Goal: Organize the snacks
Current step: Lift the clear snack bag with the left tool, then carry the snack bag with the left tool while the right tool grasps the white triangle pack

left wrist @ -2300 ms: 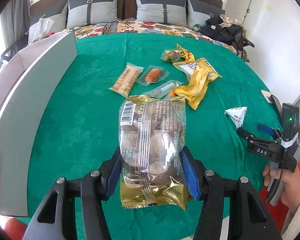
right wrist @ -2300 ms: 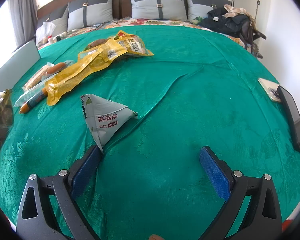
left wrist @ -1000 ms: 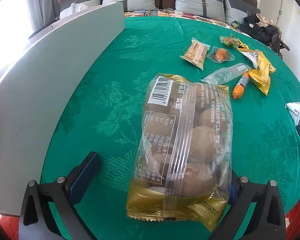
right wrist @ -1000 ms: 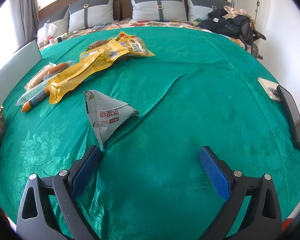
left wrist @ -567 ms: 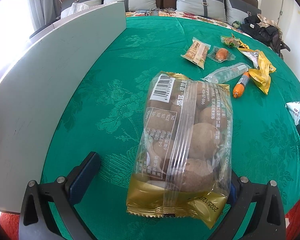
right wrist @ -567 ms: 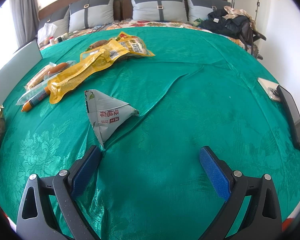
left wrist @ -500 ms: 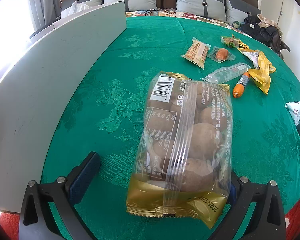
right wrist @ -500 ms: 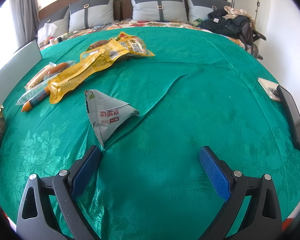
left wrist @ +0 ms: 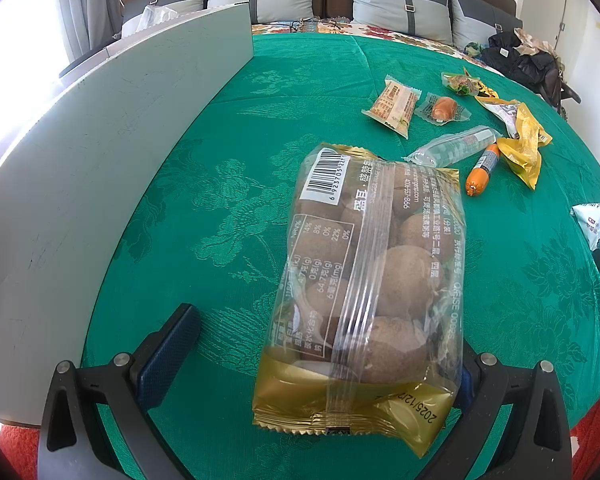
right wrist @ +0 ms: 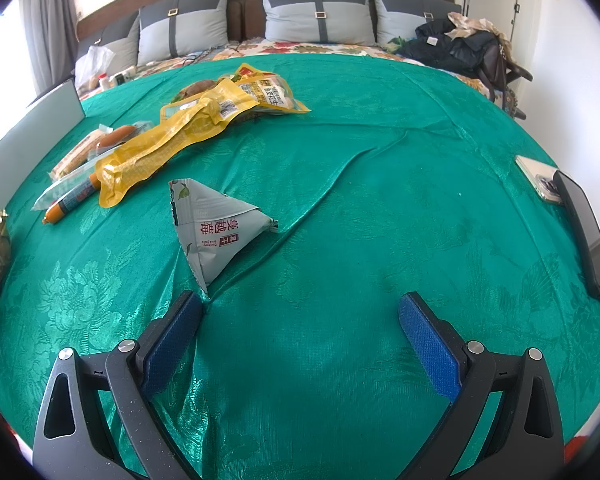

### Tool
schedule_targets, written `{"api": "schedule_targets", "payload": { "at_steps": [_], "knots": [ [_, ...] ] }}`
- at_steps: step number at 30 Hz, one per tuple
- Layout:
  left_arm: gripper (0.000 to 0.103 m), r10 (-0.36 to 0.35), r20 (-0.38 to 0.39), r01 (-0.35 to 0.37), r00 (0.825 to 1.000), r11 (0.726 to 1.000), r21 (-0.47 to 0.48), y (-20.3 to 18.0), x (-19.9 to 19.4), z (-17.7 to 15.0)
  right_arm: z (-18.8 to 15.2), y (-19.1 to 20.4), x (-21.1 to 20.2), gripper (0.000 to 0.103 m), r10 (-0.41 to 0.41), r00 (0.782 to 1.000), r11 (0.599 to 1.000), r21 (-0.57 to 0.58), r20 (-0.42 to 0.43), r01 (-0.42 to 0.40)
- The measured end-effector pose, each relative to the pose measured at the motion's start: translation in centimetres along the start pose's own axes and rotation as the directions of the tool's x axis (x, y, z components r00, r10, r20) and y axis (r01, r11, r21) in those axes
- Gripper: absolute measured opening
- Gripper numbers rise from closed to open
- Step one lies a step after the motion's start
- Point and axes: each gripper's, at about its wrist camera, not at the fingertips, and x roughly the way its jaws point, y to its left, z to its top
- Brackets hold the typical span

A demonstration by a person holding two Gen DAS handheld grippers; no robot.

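Note:
A clear, gold-ended bag of round brown snacks (left wrist: 372, 280) lies on the green cloth between the fingers of my left gripper (left wrist: 316, 360), which is open. The bag leans on the right finger and hides its pad; the left pad (left wrist: 168, 344) stands well clear of it. My right gripper (right wrist: 300, 320) hovers open over bare cloth. A grey triangular packet (right wrist: 216, 228) lies just beyond its left finger. Farther back lie yellow bags (right wrist: 172, 148), an orange sausage (left wrist: 480, 172), a biscuit pack (left wrist: 392, 106) and a clear tube packet (left wrist: 452, 146).
A tall grey-white panel (left wrist: 100, 160) runs along the left side of the cloth, close to the snack bag. A black phone (right wrist: 584, 232) and a second flat device (right wrist: 536, 178) lie at the right edge. Pillows and a dark heap of clothes (right wrist: 460, 48) sit behind.
Since 2.3 s ago my left gripper moved left towards the grey panel, opened and let go of the snack bag, which now lies on the cloth. In the last second nothing moved. The right gripper stayed put.

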Motion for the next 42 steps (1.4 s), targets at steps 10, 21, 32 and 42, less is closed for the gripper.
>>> {"api": "schedule_targets", "payload": {
  "at_steps": [10,21,32,42],
  "knots": [
    [0.103,0.001,0.003,-0.001,1.0,1.0,0.0,0.0,-0.1,0.0,0.0,0.0,0.0,0.101,0.0,1.0,1.0,0.0,0.0,0.0],
    [0.103,0.001,0.008,-0.001,1.0,1.0,0.001,0.1,-0.2,-0.1,-0.1,0.0,0.0,0.101,0.0,1.0,1.0,0.0,0.0,0.0],
    [0.102,-0.08,0.006,0.08,0.997,0.997,0.022,-0.4,-0.2,1.7,0.0,1.8,-1.3,0.099,0.18,0.984,0.98,-0.086,-0.005,-0.18],
    [0.054,-0.124,0.01,0.123,0.992,0.992,0.022,1.0,-0.6,1.5,5.0,3.4,2.2,0.022,0.171,0.973,0.977,-0.104,-0.156,-0.188]
  ]
}}
